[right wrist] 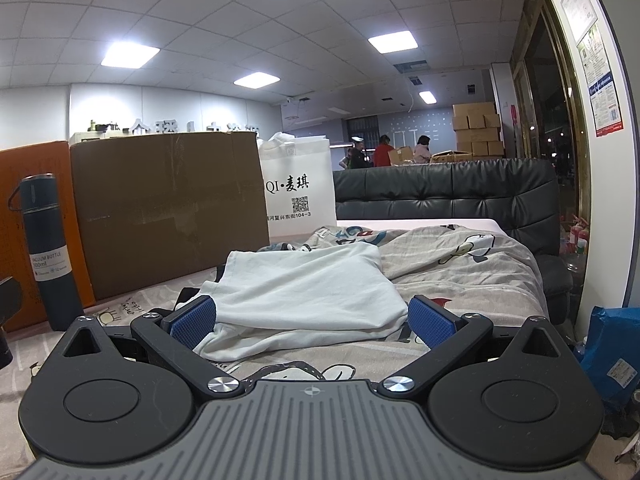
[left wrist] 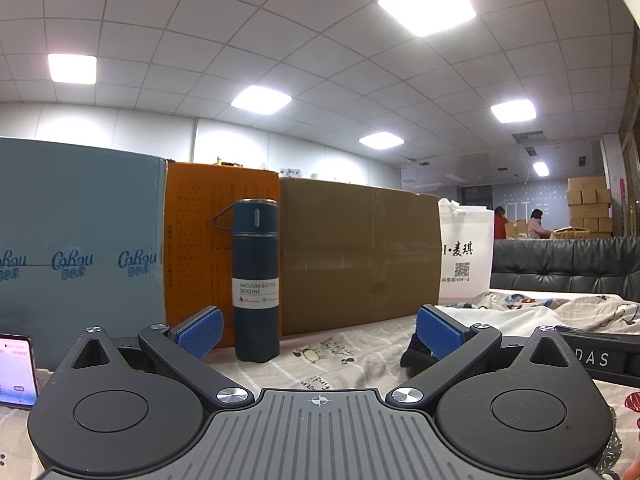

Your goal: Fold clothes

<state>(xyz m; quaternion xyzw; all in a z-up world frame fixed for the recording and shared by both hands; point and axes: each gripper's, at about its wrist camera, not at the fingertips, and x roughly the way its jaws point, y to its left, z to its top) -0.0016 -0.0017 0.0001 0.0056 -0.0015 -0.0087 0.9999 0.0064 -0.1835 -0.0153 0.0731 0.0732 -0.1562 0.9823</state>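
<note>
A white garment point(right wrist: 312, 292) lies folded on the cartoon-print bedsheet point(right wrist: 460, 256), with a dark garment point(right wrist: 188, 294) partly under its left edge. My right gripper point(right wrist: 312, 322) is open, low over the sheet, its blue pads on either side of the white garment's near edge. My left gripper point(left wrist: 318, 330) is open and empty, low over the sheet point(left wrist: 320, 352), facing a dark vacuum bottle point(left wrist: 256, 280). The white garment shows at the right in the left wrist view point(left wrist: 504, 314), with a dark cloth point(left wrist: 414, 350) by the right pad.
Cardboard boxes point(left wrist: 360, 256) and a blue carton point(left wrist: 76, 240) line the far side of the bed. A white bag point(right wrist: 298, 188) and a black headboard point(right wrist: 460, 192) stand behind. A phone point(left wrist: 16, 370) lies at left. The other gripper's body point(left wrist: 600, 354) is at right.
</note>
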